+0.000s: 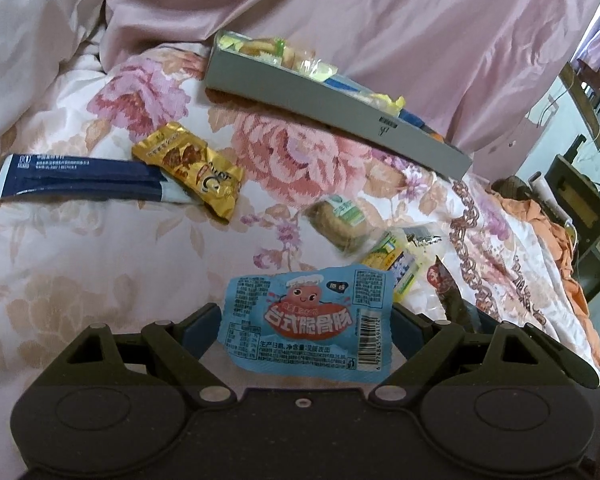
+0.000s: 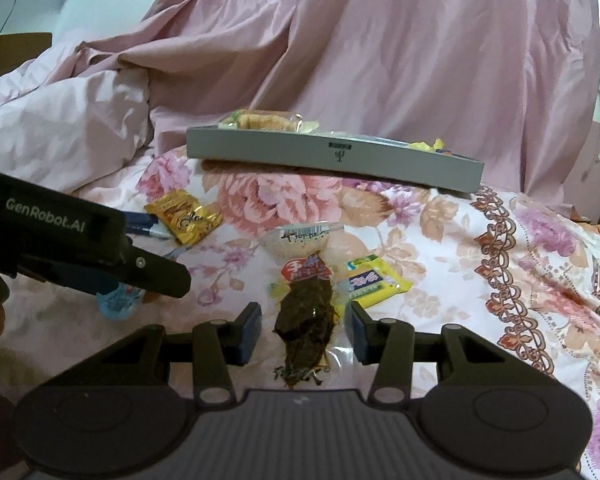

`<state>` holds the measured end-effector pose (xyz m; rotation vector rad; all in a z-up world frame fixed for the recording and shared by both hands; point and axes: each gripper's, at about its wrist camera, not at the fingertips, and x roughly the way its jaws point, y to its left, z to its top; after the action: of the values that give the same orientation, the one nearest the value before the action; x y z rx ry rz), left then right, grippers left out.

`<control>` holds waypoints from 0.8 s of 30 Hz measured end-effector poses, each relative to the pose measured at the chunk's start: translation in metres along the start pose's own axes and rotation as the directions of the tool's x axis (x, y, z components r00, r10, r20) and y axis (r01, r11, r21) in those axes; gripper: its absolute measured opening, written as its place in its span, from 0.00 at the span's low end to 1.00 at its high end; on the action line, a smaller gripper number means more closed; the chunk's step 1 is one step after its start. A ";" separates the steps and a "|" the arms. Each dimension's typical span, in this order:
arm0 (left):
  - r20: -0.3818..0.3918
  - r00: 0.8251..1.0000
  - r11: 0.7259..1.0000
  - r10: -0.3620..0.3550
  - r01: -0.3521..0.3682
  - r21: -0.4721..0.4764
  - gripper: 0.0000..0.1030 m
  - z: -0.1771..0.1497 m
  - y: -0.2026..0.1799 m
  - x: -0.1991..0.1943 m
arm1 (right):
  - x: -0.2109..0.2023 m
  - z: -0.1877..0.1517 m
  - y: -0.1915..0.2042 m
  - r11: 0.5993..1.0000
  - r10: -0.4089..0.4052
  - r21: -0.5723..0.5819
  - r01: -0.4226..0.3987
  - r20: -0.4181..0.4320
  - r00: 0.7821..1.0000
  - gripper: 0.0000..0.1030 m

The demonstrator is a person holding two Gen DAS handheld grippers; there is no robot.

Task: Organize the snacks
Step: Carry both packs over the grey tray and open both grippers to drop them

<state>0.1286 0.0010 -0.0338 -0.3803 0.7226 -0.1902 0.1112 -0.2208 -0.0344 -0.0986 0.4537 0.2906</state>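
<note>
On floral bedding, blue sausage packet lies between spread jaws.

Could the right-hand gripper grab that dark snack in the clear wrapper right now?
Probably yes. The right gripper is open with a finger on each side of the dark snack packet, nothing between them. The yellow packet lies just beside, apparently outside the fingers.

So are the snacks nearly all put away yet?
Not yet. A few snacks already sit in the grey box. The left gripper is open around a blue packet, and the right gripper is open around a brown one. The gold packet, navy stick and yellow packet still lie on the quilt.
</note>
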 end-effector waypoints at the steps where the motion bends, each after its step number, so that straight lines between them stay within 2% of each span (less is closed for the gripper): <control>1: 0.003 1.000 1.000 -0.001 0.001 -0.001 0.87 0.001 0.000 -0.001 | -0.001 0.000 0.000 1.000 -0.003 -0.001 0.003 0.008 1.000 0.49; 6: 0.030 1.000 1.000 0.000 0.000 0.003 0.87 0.006 -0.004 -0.003 | -0.003 0.003 0.000 1.000 -0.007 -0.001 0.007 0.032 0.999 0.49; 12: 0.077 0.996 0.999 -0.035 0.033 0.023 0.87 0.025 -0.014 -0.001 | -0.004 0.014 -0.006 1.000 -0.007 0.016 0.007 0.057 0.998 0.49; 19: 0.144 0.987 0.996 -0.071 0.062 0.064 0.87 0.064 -0.032 0.004 | -0.002 0.034 -0.017 1.000 -0.014 0.006 0.013 0.112 0.994 0.49; 24: 0.184 0.981 0.995 -0.066 0.052 0.080 0.87 0.093 -0.040 0.010 | 0.005 0.050 -0.033 0.999 -0.035 0.044 0.029 0.146 0.989 0.49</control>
<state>0.1976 -0.0135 0.0403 -0.3426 0.5181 -0.2335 0.1462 -0.2436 0.0087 -0.0434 0.3115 0.2550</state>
